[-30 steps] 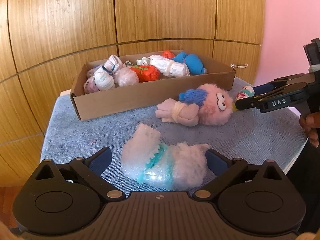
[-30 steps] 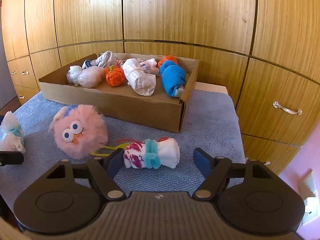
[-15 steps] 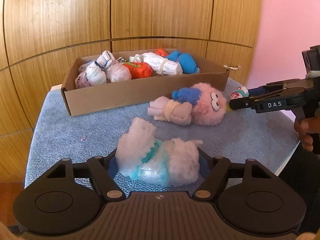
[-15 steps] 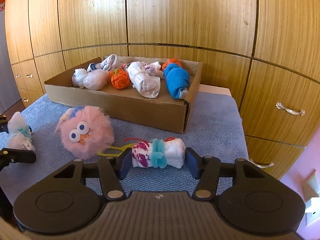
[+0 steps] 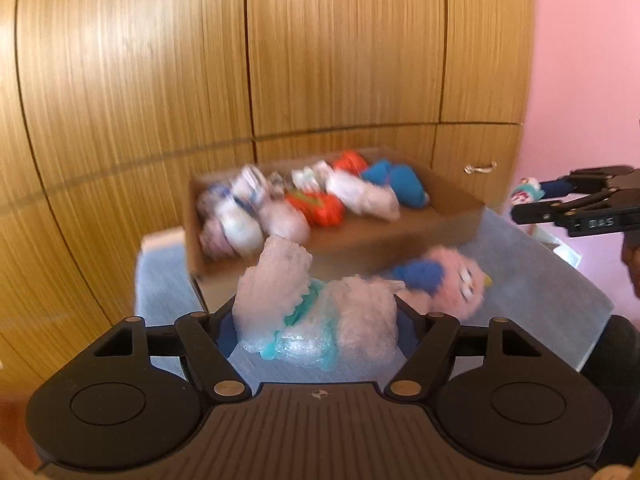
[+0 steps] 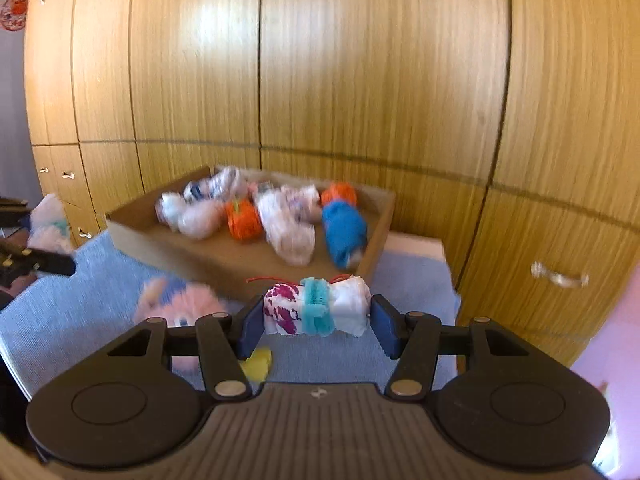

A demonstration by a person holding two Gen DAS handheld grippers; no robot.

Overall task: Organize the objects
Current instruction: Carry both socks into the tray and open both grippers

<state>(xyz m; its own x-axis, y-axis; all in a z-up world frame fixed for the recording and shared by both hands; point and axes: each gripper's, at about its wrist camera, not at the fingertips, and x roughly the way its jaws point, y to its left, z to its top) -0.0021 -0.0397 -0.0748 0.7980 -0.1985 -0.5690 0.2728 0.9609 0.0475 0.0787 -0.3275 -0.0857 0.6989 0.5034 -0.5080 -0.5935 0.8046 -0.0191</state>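
My left gripper (image 5: 316, 316) is shut on a fluffy white bundle with a teal band (image 5: 320, 312), lifted off the blue cloth (image 5: 540, 292). My right gripper (image 6: 316, 320) is shut on a white and magenta rolled bundle with a teal tie (image 6: 318, 306), also held in the air. A cardboard box (image 6: 188, 256) with several rolled bundles stands behind, against the wooden cabinets. A pink furry toy with googly eyes (image 5: 452, 284) lies on the cloth in front of the box. In the left wrist view the right gripper (image 5: 532, 204) shows at the right edge with its bundle.
Wooden cabinet doors (image 6: 360, 80) rise right behind the box, with a metal handle (image 6: 558, 276) at the right. A pink wall (image 5: 580, 60) lies to the right. A small yellow piece (image 6: 258, 362) lies on the cloth by the pink toy (image 6: 180, 304). Part of a hand (image 5: 630, 256) shows at the right edge.
Both grippers closed on their bundles and then rose with them off the cloth. The box and pink toy now sit lower and farther in both views.
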